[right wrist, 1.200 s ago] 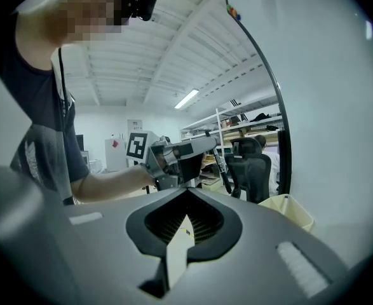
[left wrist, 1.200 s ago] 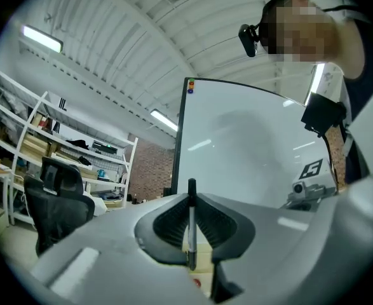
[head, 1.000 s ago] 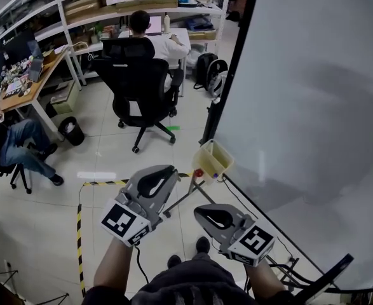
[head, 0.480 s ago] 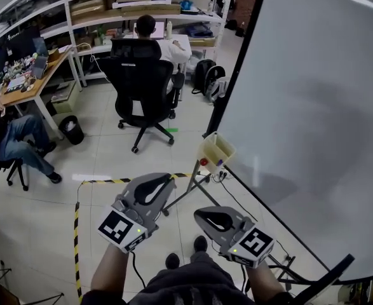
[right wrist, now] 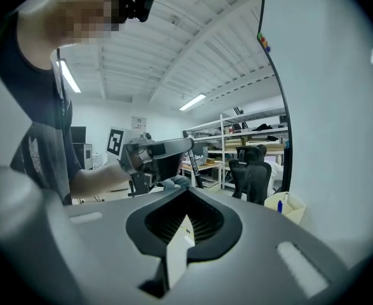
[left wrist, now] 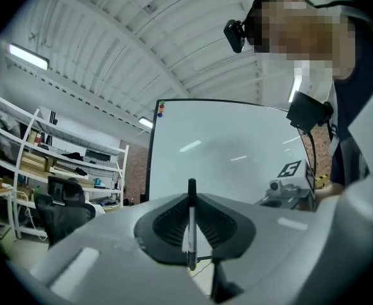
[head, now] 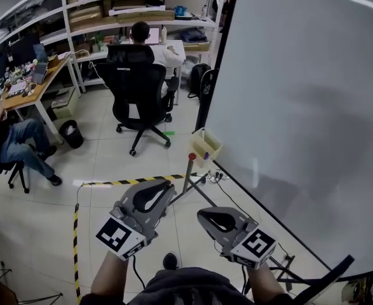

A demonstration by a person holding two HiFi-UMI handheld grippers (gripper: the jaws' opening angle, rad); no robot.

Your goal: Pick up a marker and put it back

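Both sets of jaws are closed on things: the left gripper [left wrist: 191, 202] pinches a black marker [left wrist: 190, 234] upright at lower centre, the right gripper [right wrist: 186, 210] a flat white piece [right wrist: 176, 253] I cannot identify; putting the marker back seems next, calling for a reach to the yellowish tray [head: 206, 146] mid-frame beside the whiteboard [head: 300, 107]
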